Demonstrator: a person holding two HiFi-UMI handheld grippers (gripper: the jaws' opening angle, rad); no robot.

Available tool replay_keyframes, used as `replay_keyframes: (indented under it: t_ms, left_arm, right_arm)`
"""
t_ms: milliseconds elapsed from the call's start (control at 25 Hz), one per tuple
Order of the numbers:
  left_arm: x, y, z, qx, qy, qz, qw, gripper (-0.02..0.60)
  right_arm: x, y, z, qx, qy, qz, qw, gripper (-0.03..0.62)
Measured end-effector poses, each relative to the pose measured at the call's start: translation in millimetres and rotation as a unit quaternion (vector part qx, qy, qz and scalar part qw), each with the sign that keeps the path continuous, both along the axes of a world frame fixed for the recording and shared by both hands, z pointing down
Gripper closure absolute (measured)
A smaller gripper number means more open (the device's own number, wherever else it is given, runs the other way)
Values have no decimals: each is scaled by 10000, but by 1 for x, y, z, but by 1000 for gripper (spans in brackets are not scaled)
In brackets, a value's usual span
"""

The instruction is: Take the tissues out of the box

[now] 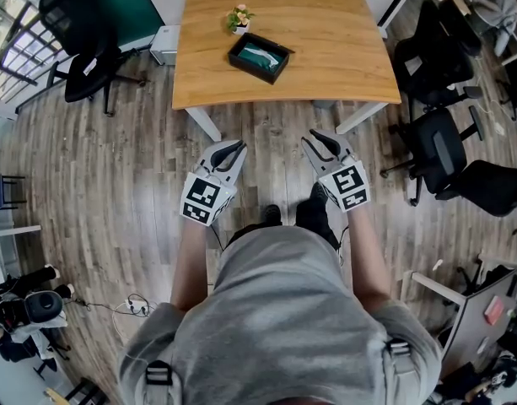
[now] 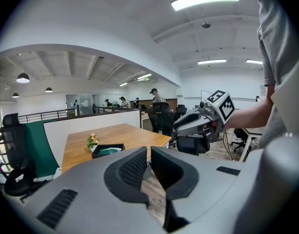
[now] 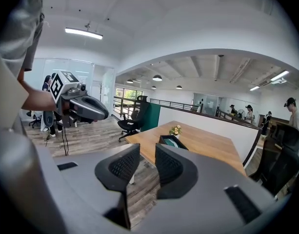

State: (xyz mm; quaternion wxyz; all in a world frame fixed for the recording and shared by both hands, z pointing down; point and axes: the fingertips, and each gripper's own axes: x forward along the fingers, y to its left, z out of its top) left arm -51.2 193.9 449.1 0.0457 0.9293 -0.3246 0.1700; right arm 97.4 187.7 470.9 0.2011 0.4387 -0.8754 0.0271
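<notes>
**Box** (image 1: 251, 68): black, shallow and open-topped. It stands on the wooden counter (image 1: 325, 40), towards the near edge, just beside a small flower pot (image 1: 239, 18).

**Tissues** (image 1: 262, 55): pale green, lying inside the box with the top sheet exposed.

**Left tongs** (image 1: 234, 148): jaws together with nothing between them. They are held over the plank floor (image 1: 115, 184), short of the counter's near edge and well apart from the box.

**Right tongs** (image 1: 315, 139): jaws a little apart and empty. They are level with the left pair and also short of the counter.

**Step in hand, by my reckoning:** the approach. No tissue has been touched yet.

**Handling notes:**
- Close in on the counter before reaching, so the tongs come down on the box from above, not at a slant.
- The right tongs, already parted, suit the pick: nip only the top sheet near its middle and draw it straight up.
- The box looks light and may lift with the sheet, so the closed left tongs could press on its rim to pin it.
- Keep both pairs clear of the flower pot, which looks easy to tip.
</notes>
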Motion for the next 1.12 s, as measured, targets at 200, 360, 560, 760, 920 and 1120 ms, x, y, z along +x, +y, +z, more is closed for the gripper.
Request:
replay_keyframes:
  t_ms: [200, 360, 560, 760, 920, 1120]
  left_arm:
    - [5, 2, 1, -31, 15, 215, 9998, 472]
    - [7, 5, 3, 34, -42, 272, 9996, 408]
    - [7, 7, 6, 119, -176, 335, 9992, 353]
    - [8, 6, 5, 125, -123, 365, 9992, 347]
    - [7, 6, 6, 90, -119, 378, 9992, 347]
    - [8, 2, 9, 47, -147, 322, 9994, 347]
  right_arm:
    - [-6, 1, 2, 0, 34, -123, 9999, 403]
    - [-11, 5, 4, 17, 69, -201, 9998, 329]
    - [-15, 10, 7, 11, 107, -269, 9996, 262]
    - [-13, 11, 10, -33, 101, -194, 9998, 255]
    - [-11, 11, 11, -34, 77, -130, 9999, 258]
    - [-11, 5, 13, -50, 37, -182, 9998, 268]
